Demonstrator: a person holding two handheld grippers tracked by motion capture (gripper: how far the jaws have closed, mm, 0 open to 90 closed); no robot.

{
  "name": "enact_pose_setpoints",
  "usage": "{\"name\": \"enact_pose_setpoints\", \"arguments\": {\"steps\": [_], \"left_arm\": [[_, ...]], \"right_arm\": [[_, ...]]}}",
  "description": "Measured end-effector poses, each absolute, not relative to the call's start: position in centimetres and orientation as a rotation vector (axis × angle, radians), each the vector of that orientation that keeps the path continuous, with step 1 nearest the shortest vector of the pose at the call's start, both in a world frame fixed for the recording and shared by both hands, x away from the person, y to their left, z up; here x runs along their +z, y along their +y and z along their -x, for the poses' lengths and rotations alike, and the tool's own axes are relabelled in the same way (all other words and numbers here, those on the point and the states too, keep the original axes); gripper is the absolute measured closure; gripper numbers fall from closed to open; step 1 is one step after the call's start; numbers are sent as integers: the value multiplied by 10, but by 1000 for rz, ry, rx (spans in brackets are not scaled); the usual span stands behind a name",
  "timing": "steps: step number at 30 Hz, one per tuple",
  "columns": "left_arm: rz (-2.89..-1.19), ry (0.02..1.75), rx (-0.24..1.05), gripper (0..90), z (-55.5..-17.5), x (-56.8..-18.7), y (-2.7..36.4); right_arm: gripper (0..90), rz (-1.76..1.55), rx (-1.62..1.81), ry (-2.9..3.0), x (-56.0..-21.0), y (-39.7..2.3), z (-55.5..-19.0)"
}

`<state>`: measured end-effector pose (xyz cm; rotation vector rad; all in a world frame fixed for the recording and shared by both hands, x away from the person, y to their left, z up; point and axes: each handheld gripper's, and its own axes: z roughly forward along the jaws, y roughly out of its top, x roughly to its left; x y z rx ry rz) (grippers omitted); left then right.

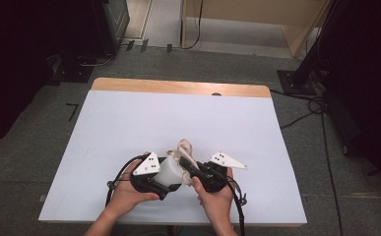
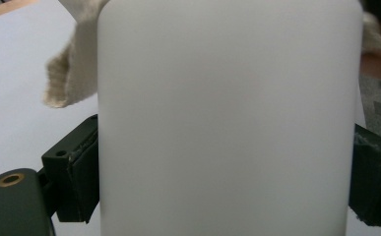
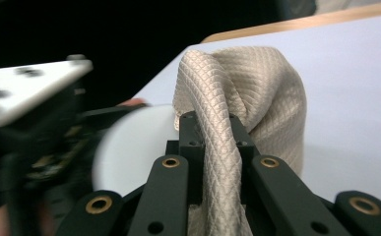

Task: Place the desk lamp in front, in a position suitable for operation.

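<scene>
My left hand-held gripper (image 1: 167,178) sits at the near edge of the white-covered bench (image 1: 129,123), just left of centre, and it is clenched on a white plastic jar (image 1: 170,172). In the left gripper view its 2 jaws press against the jar's (image 2: 225,118) smooth sides, 1 pad on each side. The jar lies between my 2 hands, tilted toward the right. Over its far end hangs a beige waffle-weave cloth (image 1: 184,148), bunched and standing up above the jar. To the right, my right hand-held gripper (image 1: 188,167) points toward the jar and is pinched tight on that cloth (image 3: 237,103); in the right gripper view a twisted fold runs straight down between its jaws, with the jar's (image 3: 134,147) white rim just beside it.
</scene>
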<state>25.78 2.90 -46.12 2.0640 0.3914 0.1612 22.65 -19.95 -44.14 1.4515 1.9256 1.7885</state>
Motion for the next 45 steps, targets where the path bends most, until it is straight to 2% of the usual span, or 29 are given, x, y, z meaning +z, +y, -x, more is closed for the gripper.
{"name": "enact_pose_setpoints", "arguments": {"steps": [3, 8, 13, 18, 23, 27, 31, 38, 41, 45], "left_arm": [[-2067, 385, 172, 87, -256, -461, 27], [-2093, 338, 209, 87, -253, -460, 23], [-2110, 306, 234, 87, -249, -460, 20], [-2067, 407, 161, 87, -258, -461, 28], [-2014, 498, 72, 87, -268, -463, 37], [-2039, 447, 128, 87, -262, -462, 31], [-2078, 351, 197, 87, -253, -461, 25], [-2036, 434, 123, 87, -262, -463, 33], [-2028, 448, 113, 87, -263, -463, 33], [-2066, 334, 176, 87, -255, -462, 29]], "right_arm": [[826, -1460, 1807, 1938, -439, -202, -227], [825, -1284, 1945, 1976, -417, -182, -218], [826, -1414, 1878, 1924, -429, -190, -237], [825, -1535, 1773, 1918, -449, -206, -244], [825, -1468, 1817, 1945, -443, -207, -228], [825, -1293, 1896, 1986, -425, -192, -212], [820, -1225, 1907, 1977, -418, -180, -213], [821, -1471, 1793, 1921, -446, -203, -231], [822, -1426, 1816, 1943, -438, -200, -222], [823, -1277, 1883, 1969, -421, -184, -210]]}}
